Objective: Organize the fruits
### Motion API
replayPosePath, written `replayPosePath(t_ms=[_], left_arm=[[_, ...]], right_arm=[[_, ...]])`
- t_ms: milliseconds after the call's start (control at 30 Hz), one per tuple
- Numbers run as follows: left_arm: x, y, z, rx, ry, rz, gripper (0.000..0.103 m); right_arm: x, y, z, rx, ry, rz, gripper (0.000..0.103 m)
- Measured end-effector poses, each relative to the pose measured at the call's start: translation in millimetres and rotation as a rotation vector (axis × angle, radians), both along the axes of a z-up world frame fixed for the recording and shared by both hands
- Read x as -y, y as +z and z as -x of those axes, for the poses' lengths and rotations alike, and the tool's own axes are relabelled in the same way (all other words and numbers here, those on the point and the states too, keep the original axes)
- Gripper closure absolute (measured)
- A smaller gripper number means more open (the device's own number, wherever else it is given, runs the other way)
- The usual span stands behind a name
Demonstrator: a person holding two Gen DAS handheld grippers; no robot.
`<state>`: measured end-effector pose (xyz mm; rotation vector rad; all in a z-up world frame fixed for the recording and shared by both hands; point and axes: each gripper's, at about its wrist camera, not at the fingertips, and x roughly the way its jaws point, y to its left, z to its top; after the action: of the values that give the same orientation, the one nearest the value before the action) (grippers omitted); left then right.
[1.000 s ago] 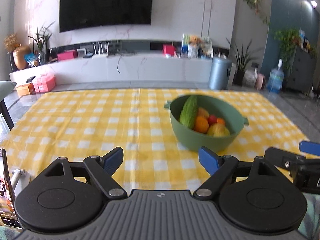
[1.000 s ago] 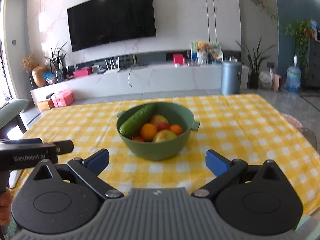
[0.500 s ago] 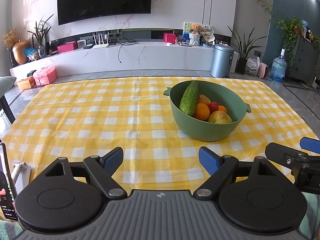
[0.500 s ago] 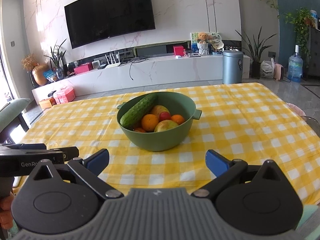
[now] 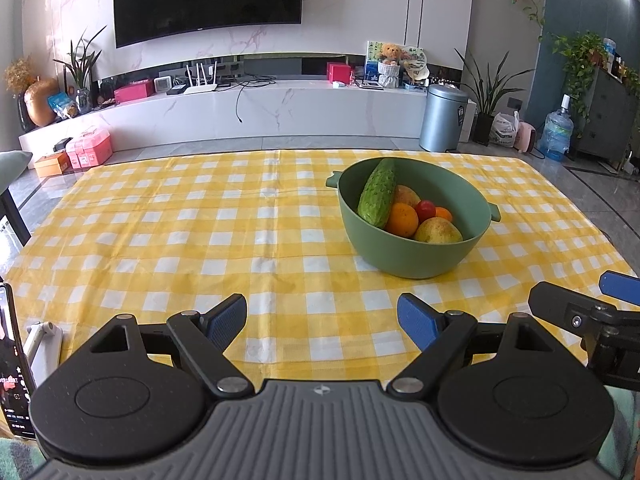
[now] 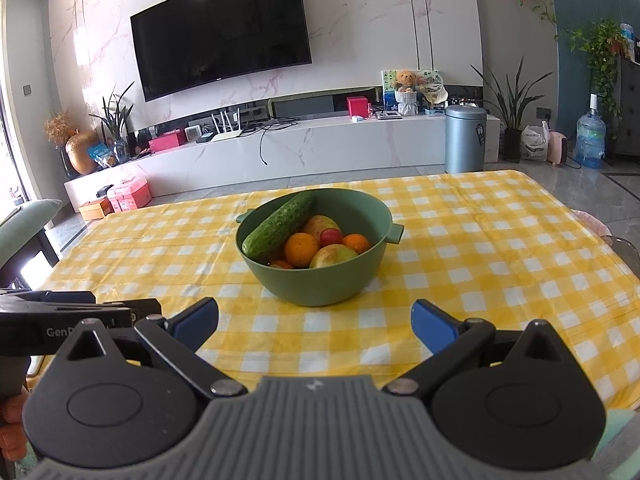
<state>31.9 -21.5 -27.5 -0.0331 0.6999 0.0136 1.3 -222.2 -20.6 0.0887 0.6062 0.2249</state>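
Yellow-checked tablecloth (image 5: pixel 200 240) spreads under the left gripper (image 5: pixel 322 322), fingers apart and empty; right of centre stands the green bowl (image 6: pixel 316 284) holding cucumber (image 6: pixel 280 224), oranges (image 6: pixel 302 249) and tomato (image 6: pixel 331 237); the right gripper (image 6: pixel 314 322) likewise gapes empty.

A yellow-and-white checked tablecloth (image 6: pixel 480 264) is seen under a plain sage-green bowl (image 6: pixel 320 284). Within it, a dark green, bumpy cucumber (image 6: pixel 280 224) is shown at 10 o'clock, an orange (image 6: pixel 301 249) at centre, a red tomato (image 6: pixel 331 237), and a yellow-green pear (image 6: pixel 332 257) at 5 o'clock. Blue pads are carried on black fingers (image 6: pixel 434 326).
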Motion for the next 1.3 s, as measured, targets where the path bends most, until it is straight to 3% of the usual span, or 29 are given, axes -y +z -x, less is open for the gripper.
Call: replayPosePath(t_ms=[1300], left_arm=[[-0.5, 2.9, 2.3, -0.008, 0.006, -0.014, 0.003]], right_arm=[[1.8, -0.5, 2.0, -0.013, -0.020, -0.001, 0.004]])
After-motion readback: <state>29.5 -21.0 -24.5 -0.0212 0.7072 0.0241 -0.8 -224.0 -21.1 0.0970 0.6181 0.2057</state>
